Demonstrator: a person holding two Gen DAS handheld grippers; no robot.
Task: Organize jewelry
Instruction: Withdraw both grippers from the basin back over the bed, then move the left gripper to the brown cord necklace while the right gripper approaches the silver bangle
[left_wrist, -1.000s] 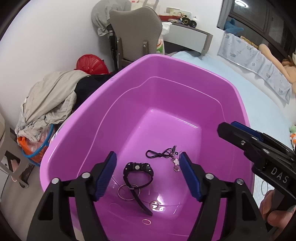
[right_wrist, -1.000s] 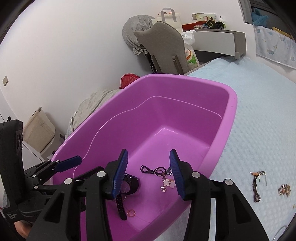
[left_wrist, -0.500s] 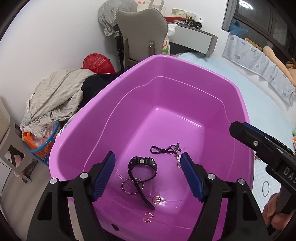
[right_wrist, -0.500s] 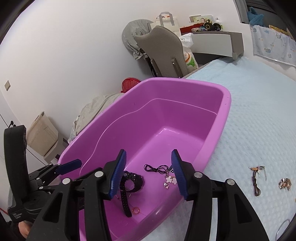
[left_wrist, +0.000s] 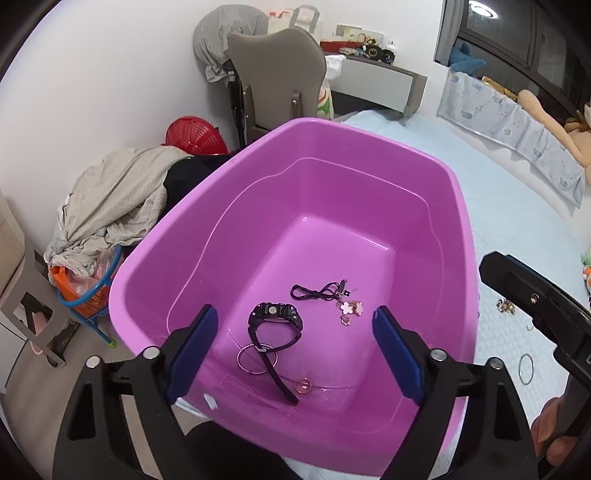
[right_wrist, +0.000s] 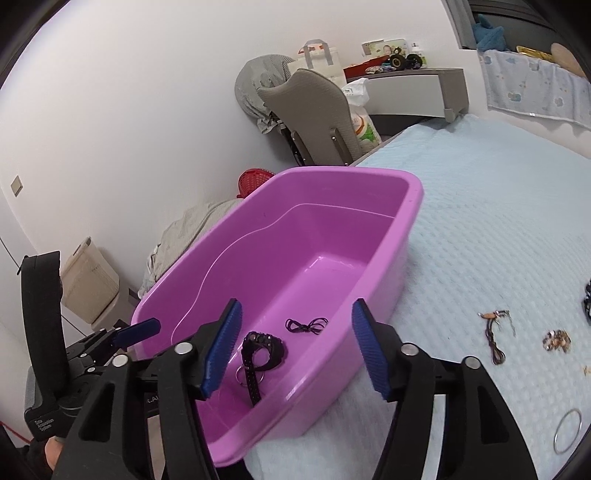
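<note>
Left claw (left_wrist: 293, 349) spread, bin (left_wrist: 458, 206), watch (left_wrist: 275, 319) strap partly hidden

Your way down into the purple tub (left_wrist: 461, 236) is open from above, but its tall walls block any sideways entry, and the black watch (left_wrist: 275, 325), black cord (left_wrist: 314, 293) and rings crowd the near end of its floor. The far end of the floor is bare. Right of the tub, the blue bedspread (right_wrist: 498, 221) lies open, with a silver bangle (right_wrist: 567, 431) and small trinkets (right_wrist: 493, 332) scattered near you.
</note>
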